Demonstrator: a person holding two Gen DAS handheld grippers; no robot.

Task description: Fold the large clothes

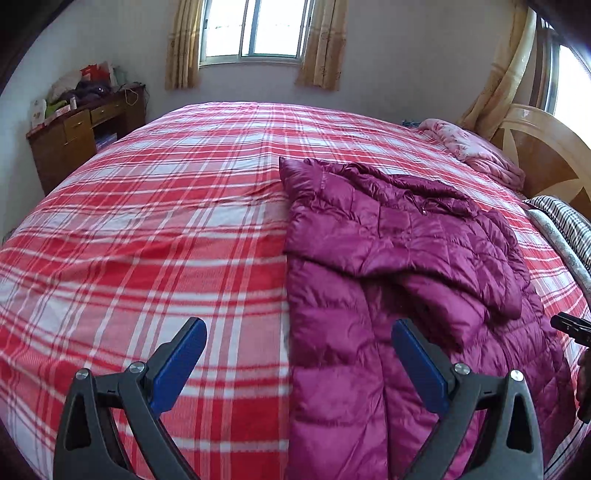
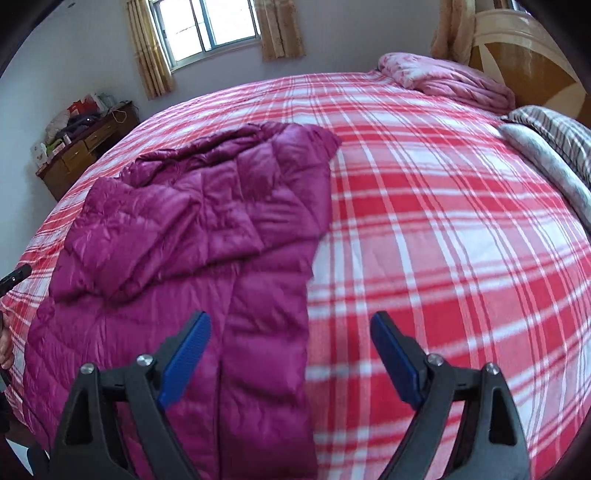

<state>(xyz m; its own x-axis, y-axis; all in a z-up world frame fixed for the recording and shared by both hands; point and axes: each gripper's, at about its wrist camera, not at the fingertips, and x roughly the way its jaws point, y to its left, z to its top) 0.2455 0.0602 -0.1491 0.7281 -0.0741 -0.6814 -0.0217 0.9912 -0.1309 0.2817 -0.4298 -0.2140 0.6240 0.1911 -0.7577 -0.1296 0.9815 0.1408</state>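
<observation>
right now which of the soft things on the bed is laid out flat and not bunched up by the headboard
The magenta puffer jacket, spread mid-bed below both open grippers. The pink floral quilt and striped pillow are heaped at the headboard.

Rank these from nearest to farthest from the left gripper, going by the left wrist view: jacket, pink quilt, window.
1. Jacket: right under the open left gripper.
2. Pink quilt: far right, by the headboard.
3. Window: on the far wall.

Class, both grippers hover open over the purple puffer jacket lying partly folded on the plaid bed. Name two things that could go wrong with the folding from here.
1. The purple puffer jacket looks slick and puffy; the folded-over sleeve could slide or spring open when lifted.
2. The left gripper and right gripper each straddle a jacket edge, so a pinch might also catch the plaid bedsheet.
</observation>
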